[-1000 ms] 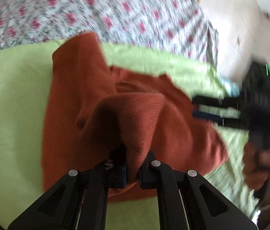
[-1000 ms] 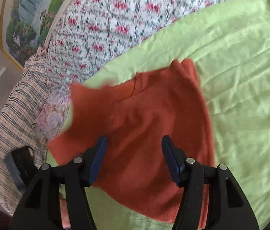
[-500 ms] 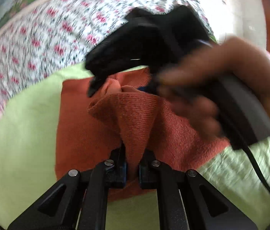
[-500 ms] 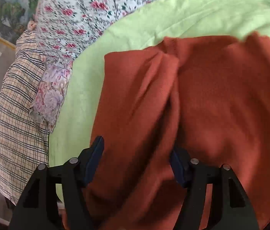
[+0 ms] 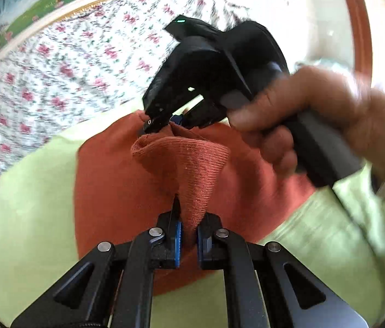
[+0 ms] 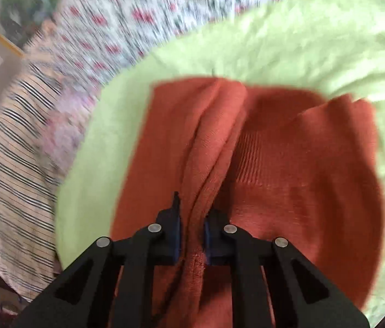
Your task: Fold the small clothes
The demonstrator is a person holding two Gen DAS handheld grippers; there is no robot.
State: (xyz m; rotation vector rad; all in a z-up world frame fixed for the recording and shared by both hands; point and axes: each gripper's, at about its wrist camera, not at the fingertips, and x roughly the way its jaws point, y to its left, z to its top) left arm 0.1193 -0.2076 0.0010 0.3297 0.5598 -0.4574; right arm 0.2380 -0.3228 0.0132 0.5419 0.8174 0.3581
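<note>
A light green sheet (image 6: pixel 288 41) is covering the bed, and the rust-orange knit garment (image 6: pixel 301 177) is lying on it (partly bunched). The left gripper (image 5: pixel 188 236) is pinching a raised ribbed fold; the right gripper (image 6: pixel 192 236) is clamping another ridge of the same garment.

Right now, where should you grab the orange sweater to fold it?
Grab the orange sweater by its raised folds, from above. Both tools do that: the left tool pinches a ribbed edge peak, the right tool a long ridge. The rest lies flat on the green sheet, harder to pinch.
</note>
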